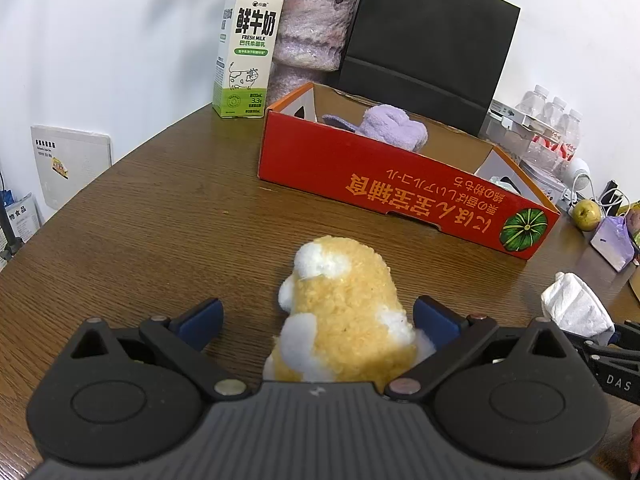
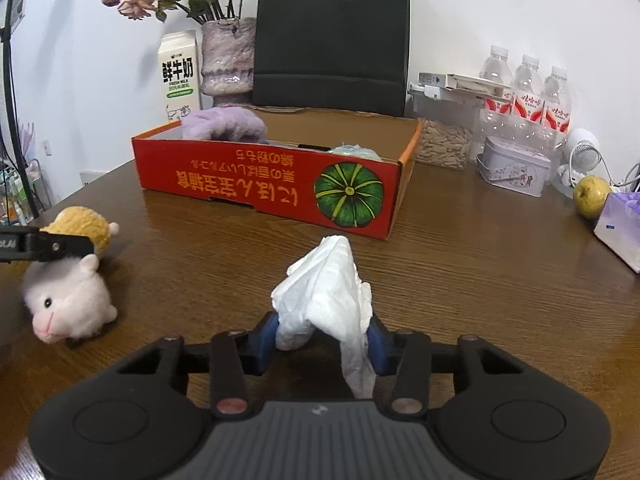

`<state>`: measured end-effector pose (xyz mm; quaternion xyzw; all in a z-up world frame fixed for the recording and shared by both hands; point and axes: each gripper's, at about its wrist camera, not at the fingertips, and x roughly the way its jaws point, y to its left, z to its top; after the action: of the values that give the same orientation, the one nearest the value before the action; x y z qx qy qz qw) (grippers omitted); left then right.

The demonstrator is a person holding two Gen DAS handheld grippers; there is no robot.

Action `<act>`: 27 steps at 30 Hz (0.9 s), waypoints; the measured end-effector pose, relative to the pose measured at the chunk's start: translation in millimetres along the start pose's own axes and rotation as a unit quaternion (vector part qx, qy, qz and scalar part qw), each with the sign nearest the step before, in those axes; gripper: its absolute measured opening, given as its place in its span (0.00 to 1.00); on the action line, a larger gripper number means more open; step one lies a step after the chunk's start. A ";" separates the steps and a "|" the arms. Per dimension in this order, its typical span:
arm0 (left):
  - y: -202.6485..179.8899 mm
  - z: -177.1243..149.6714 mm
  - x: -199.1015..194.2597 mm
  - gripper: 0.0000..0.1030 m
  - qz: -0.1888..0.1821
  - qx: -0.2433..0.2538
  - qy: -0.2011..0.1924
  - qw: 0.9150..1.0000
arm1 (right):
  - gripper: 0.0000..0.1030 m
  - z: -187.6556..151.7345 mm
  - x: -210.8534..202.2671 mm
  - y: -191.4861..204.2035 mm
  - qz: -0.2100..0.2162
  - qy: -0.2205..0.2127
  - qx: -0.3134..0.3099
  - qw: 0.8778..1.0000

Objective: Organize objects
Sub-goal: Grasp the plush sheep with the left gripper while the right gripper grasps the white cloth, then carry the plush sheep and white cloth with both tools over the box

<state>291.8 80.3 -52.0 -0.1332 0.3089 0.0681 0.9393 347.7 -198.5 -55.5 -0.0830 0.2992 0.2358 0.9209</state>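
Observation:
A yellow and white plush hamster (image 1: pixel 344 312) lies on the wooden table between the open jaws of my left gripper (image 1: pixel 316 316); the right pad is close to it, the left pad stands apart. The hamster also shows in the right wrist view (image 2: pixel 68 300), face toward the camera. My right gripper (image 2: pixel 324 336) is shut on a crumpled white tissue (image 2: pixel 328 288), also visible in the left wrist view (image 1: pixel 576 308). A red cardboard box (image 1: pixel 384 184), seen too in the right wrist view (image 2: pixel 264 184), holds a purple plush item (image 1: pixel 392 128).
A milk carton (image 1: pixel 244 48), a purple vase (image 1: pixel 312 32) and a black paper bag (image 1: pixel 428 40) stand behind the box. Water bottles (image 2: pixel 528 88), a tin (image 2: pixel 514 168), a yellow-green fruit (image 2: pixel 592 196) and a tissue pack (image 2: pixel 620 228) crowd the right side.

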 end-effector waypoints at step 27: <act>-16.7 -6.7 -40.0 0.51 -0.040 0.011 -0.040 0.998 | 0.38 -14.4 -46.9 31.1 0.005 -0.058 -0.017 0.998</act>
<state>259.5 60.5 -29.8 -0.1323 0.2664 0.0327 0.9542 292.0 -193.6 -39.7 -0.0833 0.2414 0.2502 0.9339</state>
